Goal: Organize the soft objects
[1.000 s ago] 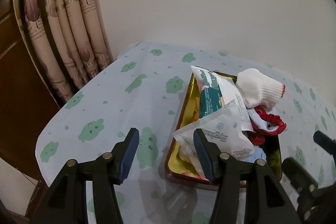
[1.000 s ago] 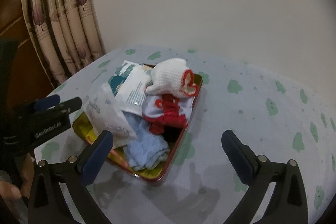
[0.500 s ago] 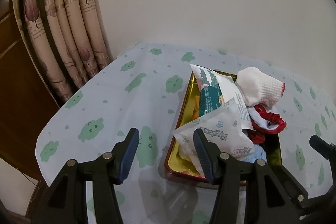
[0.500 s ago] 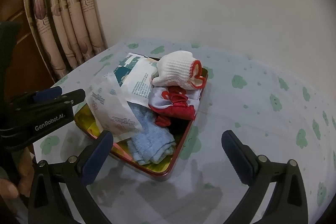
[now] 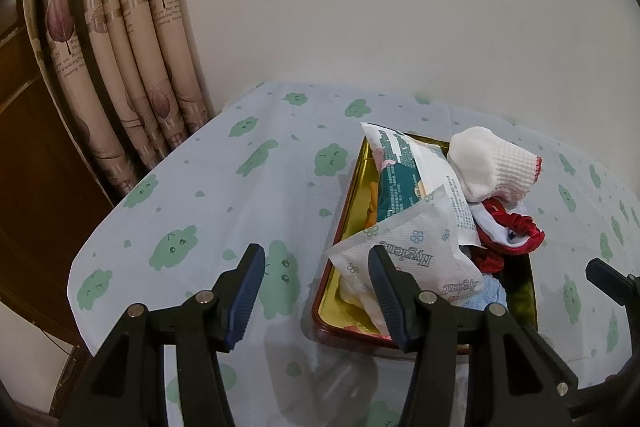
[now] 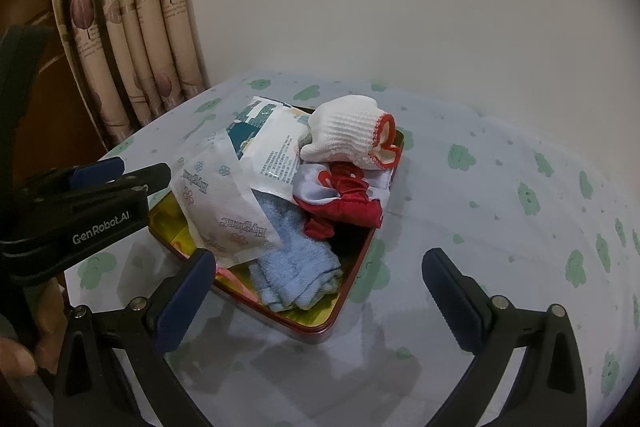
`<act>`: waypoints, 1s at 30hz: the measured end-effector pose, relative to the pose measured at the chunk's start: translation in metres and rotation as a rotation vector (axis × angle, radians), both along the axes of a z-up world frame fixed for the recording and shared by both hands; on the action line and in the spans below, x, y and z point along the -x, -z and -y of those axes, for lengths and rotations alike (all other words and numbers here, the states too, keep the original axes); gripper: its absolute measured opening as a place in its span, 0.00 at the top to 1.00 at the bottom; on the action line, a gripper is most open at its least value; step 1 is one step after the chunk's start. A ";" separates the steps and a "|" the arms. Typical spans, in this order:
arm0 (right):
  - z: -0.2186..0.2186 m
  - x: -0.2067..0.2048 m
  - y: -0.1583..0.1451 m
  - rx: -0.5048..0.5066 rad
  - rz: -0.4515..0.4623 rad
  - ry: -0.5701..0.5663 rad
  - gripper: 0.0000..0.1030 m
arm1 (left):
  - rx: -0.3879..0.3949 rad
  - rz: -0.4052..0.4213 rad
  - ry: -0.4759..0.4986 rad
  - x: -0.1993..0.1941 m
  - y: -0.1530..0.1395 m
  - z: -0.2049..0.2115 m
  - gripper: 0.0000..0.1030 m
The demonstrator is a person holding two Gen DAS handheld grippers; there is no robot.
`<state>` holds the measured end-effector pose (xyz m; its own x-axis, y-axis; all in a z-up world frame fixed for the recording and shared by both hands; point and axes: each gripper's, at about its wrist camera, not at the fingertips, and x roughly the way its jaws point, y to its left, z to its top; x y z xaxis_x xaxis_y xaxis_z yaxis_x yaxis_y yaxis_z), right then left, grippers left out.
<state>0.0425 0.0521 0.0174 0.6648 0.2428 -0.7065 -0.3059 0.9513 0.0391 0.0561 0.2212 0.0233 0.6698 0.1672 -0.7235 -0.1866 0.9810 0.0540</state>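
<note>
Now, with your left gripper (image 5: 316,291) and right gripper (image 6: 316,287) both spread and empty, reach mid-frame into the tray (image 6: 320,327) and pinch the topmost white sock (image 6: 344,135) gently.

1 tray (image 6: 344,311), 2 packets (image 6: 224,203), 1 glove (image 6: 344,135), 1 blue towel (image 6: 296,267), 1 red cloth (image 6: 344,203)

Greens, reds and gold showing across the table

The tablecloth (image 6: 500,227) is showing pale blue with green cloud faces; the tray (image 6: 320,329) is gleaming gold inside a dark red rim, the knitted sock (image 6: 344,135) is sitting white with red trim, the towel (image 6: 296,267) light blue, the curtain (image 5: 132,39) beige with maroon leaves.
</note>
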 end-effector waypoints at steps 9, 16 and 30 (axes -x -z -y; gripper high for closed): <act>-0.002 -0.001 0.002 0.013 -0.008 -0.010 0.00 | 0.002 -0.001 0.000 0.000 0.000 0.000 0.46; -0.003 0.001 0.002 0.020 -0.014 -0.013 0.00 | 0.001 -0.001 -0.001 0.000 0.000 0.000 0.46; -0.004 0.000 0.006 0.024 -0.024 -0.021 0.00 | 0.002 -0.001 0.002 0.000 0.000 0.001 0.46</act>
